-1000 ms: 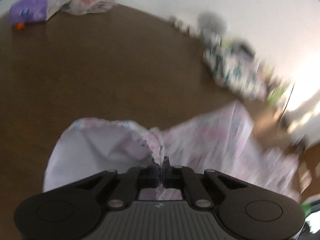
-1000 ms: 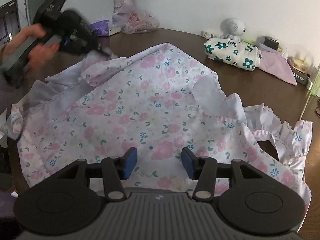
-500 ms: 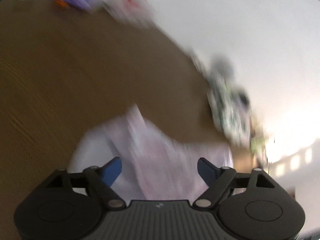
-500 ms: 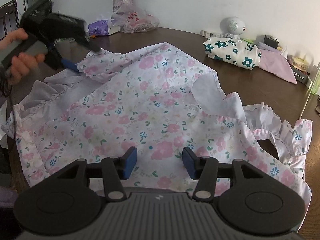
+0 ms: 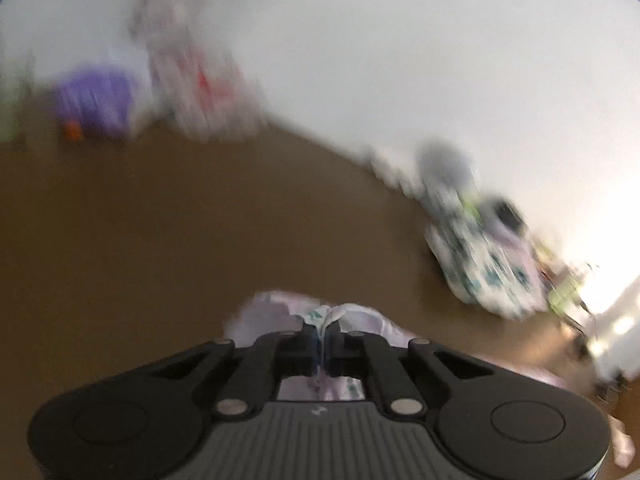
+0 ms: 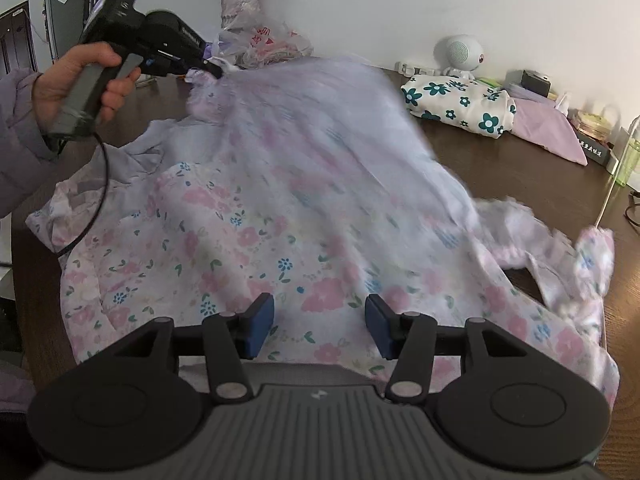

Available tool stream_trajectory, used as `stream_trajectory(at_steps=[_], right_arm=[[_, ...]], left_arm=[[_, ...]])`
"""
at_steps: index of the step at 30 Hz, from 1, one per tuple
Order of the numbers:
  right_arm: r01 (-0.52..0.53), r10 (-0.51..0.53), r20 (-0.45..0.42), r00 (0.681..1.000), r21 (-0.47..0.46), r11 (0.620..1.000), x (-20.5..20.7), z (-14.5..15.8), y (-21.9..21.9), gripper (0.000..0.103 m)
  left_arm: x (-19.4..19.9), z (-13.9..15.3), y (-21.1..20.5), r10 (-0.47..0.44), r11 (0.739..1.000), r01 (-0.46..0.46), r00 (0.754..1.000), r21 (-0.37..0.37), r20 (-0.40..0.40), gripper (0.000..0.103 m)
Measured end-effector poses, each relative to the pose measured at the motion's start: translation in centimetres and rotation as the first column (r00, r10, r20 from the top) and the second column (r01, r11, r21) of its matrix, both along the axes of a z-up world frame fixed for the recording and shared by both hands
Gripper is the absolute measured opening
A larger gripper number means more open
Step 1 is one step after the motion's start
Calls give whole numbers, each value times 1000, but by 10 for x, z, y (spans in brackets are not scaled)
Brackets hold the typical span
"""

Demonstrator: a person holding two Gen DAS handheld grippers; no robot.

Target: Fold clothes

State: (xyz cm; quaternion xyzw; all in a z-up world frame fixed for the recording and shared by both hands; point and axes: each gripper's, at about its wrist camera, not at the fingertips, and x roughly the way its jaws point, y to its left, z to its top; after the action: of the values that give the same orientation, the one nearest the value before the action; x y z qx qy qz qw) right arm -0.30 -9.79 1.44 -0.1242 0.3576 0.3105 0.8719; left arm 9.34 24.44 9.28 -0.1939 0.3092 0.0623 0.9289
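A white garment with pink flowers (image 6: 248, 236) lies spread over the brown table (image 6: 500, 160). My left gripper (image 5: 325, 344) is shut on a ruffled edge of the garment (image 5: 280, 308); in the right wrist view it (image 6: 214, 70) holds that edge lifted at the far left, and the raised cloth is blurred. My right gripper (image 6: 320, 326) is open and empty, low over the near part of the garment.
A folded white cloth with teal flowers (image 6: 460, 106) and a lilac cloth (image 6: 548, 128) lie at the back right. A white round speaker (image 6: 460, 54), a vase with plastic bags (image 6: 256, 32) and a green bottle (image 6: 630, 156) stand along the wall.
My left gripper opened, then shut again on the garment's edge and lifted it, pulling the cloth up. My right gripper stayed open in place.
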Motion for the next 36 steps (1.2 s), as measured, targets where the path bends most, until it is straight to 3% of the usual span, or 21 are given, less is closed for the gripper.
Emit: stream_trajectory(at_steps=[3,4,5,7,8,10,12,15,19,21,22,25,27,28,29,32,34,36], right_arm=[[0,0,-3,1000,-1,1000,0,0,0,51],[2,-2,-11,1000,-4,1000,2,1,-1,52],[6,-6,-25,1000,-6,1000,4,3,-2,54],[16,-16,-52,999,5,1000,9,7,-4,55],[25,-22,-63,998,52,998,13,14,-7,55],[33,-20,-82,996,163,986,27,29,-8,55],[4,9,-70,998,190,982,41,38,7,55],[-78,78,3,997,50,996,60,37,53,55],[-191,195,32,980,-105,976,73,14,102,51],[-171,176,36,984,-116,978,81,12,107,24],[-158,163,39,986,-112,981,86,13,108,2],[38,-33,91,995,-58,998,130,25,98,2],[172,-170,97,981,-13,985,165,29,88,5],[226,-223,107,969,-18,974,181,26,85,18],[264,-261,105,960,-16,964,192,24,80,41],[298,-303,65,951,68,952,194,32,59,64],[280,-290,54,956,135,950,175,47,43,69],[238,-247,54,968,132,962,147,58,30,67]], left_arm=[[-4,-2,-5,70,984,-79,996,160,61,18],[-8,-2,-8,75,978,-87,995,188,70,37],[-12,1,-10,62,976,-68,997,206,37,62],[-24,6,-16,-37,981,45,998,186,-44,80],[-34,10,-20,-133,979,143,988,143,-79,80],[-61,14,-29,-300,948,307,949,78,-97,81],[-89,9,-43,-392,912,401,914,84,-107,81],[-113,-9,-66,-392,894,421,901,155,-187,81],[-139,-24,-65,-343,914,375,919,156,-194,81],[-148,-28,-63,-315,920,350,928,175,-200,81],[-151,-29,-61,-304,920,343,930,189,-208,81],[-158,-33,-61,-282,912,331,935,244,-215,81],[-163,-37,-64,-276,899,328,939,290,-206,83],[-165,-38,-65,-271,897,323,941,301,-201,84],[-166,-39,-64,-265,901,315,944,297,-197,85],[-167,-40,-64,-257,903,306,947,300,-192,87],[-168,-40,-63,-252,905,303,947,298,-198,87],[-166,-34,-61,-235,911,295,945,287,-226,85]])
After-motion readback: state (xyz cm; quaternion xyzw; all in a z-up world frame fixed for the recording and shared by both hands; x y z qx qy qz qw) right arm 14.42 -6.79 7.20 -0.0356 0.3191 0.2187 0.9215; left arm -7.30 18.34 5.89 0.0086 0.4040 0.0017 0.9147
